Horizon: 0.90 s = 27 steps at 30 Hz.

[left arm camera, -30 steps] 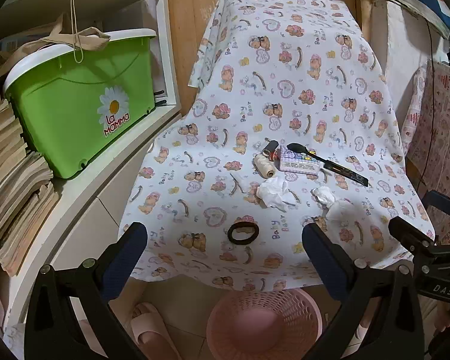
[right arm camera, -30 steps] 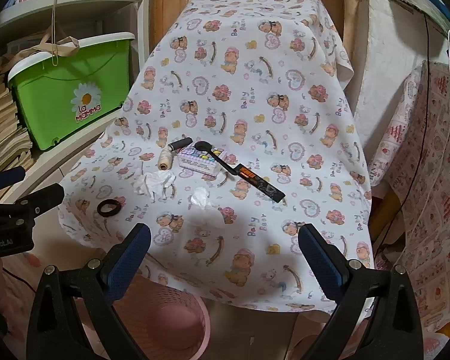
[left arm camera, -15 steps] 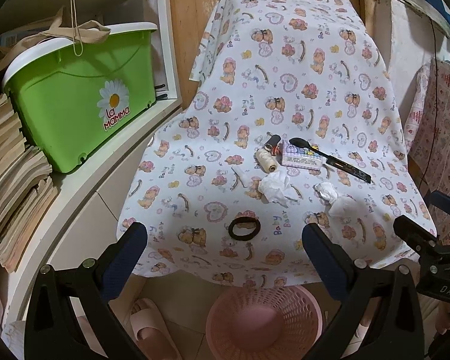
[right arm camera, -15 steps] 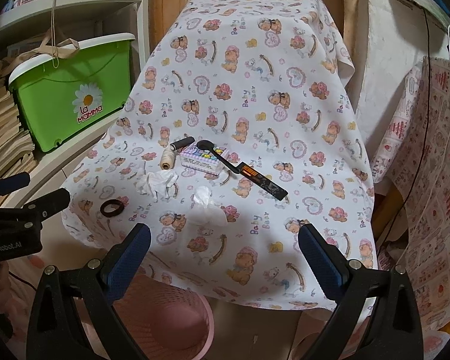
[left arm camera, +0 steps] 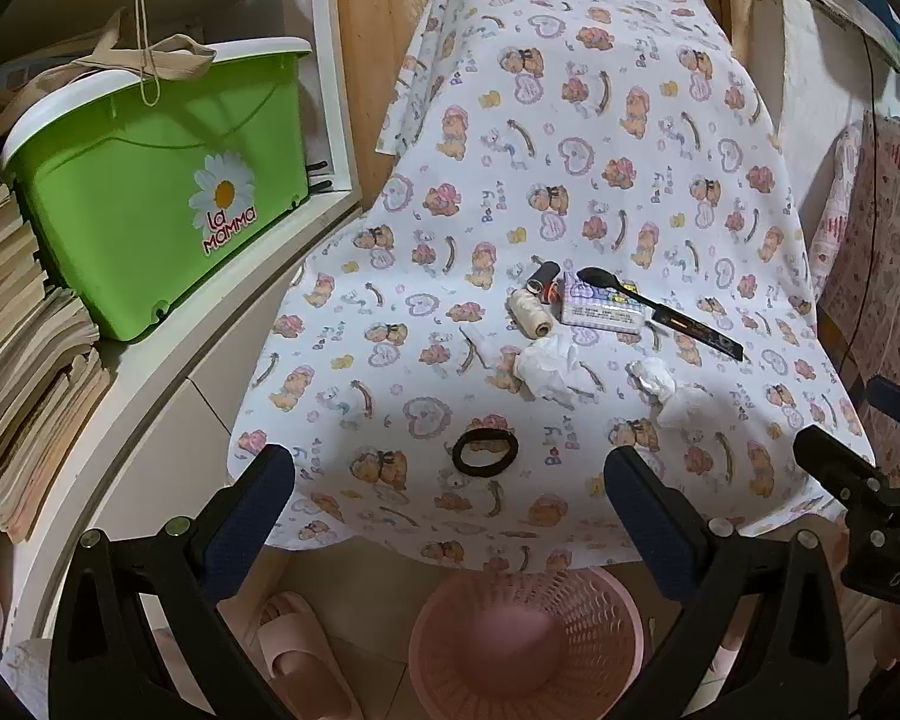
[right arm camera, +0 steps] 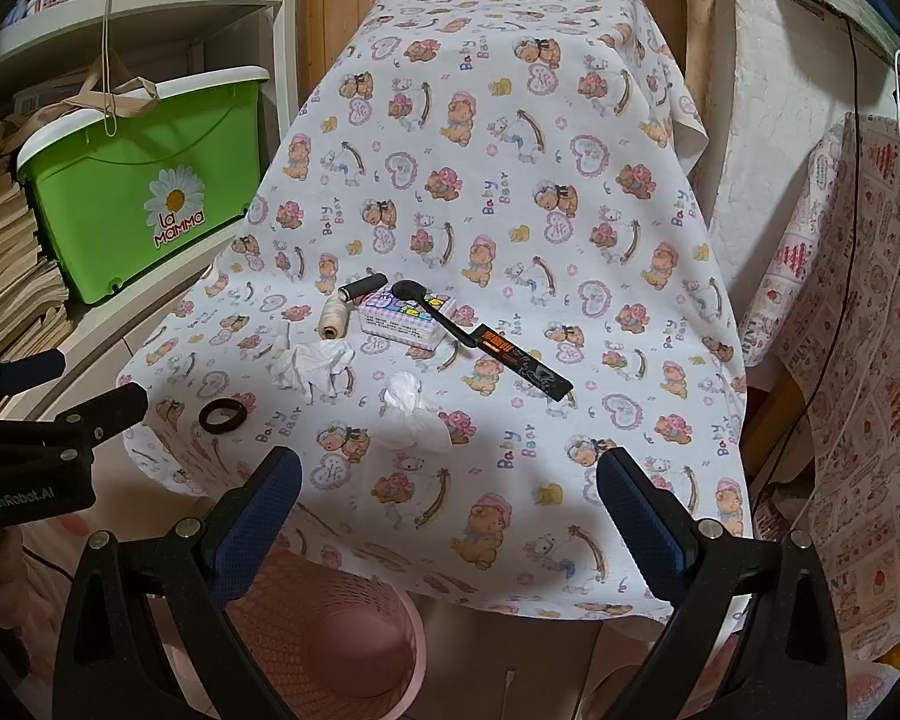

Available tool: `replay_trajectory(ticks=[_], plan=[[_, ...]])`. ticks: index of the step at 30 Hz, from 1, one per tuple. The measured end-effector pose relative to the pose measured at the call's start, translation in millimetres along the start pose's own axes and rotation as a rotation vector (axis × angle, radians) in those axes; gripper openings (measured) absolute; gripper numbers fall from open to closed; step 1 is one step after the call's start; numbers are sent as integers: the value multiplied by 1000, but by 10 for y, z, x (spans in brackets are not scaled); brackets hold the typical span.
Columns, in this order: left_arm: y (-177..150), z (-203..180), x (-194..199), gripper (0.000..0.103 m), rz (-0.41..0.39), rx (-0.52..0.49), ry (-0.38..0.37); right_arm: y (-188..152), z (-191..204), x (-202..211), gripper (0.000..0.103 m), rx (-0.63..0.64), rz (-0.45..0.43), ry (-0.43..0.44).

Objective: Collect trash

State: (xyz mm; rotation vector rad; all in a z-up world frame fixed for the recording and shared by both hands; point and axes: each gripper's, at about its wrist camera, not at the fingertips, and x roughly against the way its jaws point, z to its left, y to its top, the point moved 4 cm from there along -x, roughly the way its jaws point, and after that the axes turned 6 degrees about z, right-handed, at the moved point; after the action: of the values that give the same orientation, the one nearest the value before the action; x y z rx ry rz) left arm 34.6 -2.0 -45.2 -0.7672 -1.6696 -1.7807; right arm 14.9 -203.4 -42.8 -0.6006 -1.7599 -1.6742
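Two crumpled white tissues lie on the bear-print tablecloth (left arm camera: pixel 570 138): one (left arm camera: pixel 549 366) (right arm camera: pixel 312 363) near the thread spools, the other (left arm camera: pixel 660 387) (right arm camera: pixel 411 411) to its right. A pink mesh basket (left arm camera: pixel 525 639) (right arm camera: pixel 324 630) stands on the floor below the table's near edge. My left gripper (left arm camera: pixel 450 507) is open, hovering at the near edge in front of a black hair tie (left arm camera: pixel 485 450) (right arm camera: pixel 222 415). My right gripper (right arm camera: pixel 449 489) is open too, just short of the right tissue. Neither holds anything.
A beige spool (left arm camera: pixel 529 312), a black spool (left arm camera: pixel 543 277), a small printed box (left arm camera: pixel 600 306) and a black spoon-like tool (left arm camera: pixel 660 312) lie mid-table. A green bin (left arm camera: pixel 156 192) sits on a white shelf at left beside stacked papers. Slippers (left arm camera: pixel 294 654) lie on the floor. Patterned cloth (right arm camera: pixel 858 312) hangs right.
Both grippers have drifted slightly toward the table; the tissues and other items sit a little closer in both views. Nothing was touched or moved.
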Motion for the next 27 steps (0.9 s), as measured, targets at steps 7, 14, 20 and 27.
replay_trajectory(ticks=[7,14,20,27], plan=[[16,-19,-45,102,9,-2,0,-2,-2,-2,100,0,0,-1],[13,-23,-46,102,11,-2,-1,-1,13,-2,100,0,-1,-3],[9,-11,-48,102,18,1,0,-10,12,7,100,17,-9,-14],[10,26,-95,102,48,15,14,-13,44,14,100,42,-18,-24]])
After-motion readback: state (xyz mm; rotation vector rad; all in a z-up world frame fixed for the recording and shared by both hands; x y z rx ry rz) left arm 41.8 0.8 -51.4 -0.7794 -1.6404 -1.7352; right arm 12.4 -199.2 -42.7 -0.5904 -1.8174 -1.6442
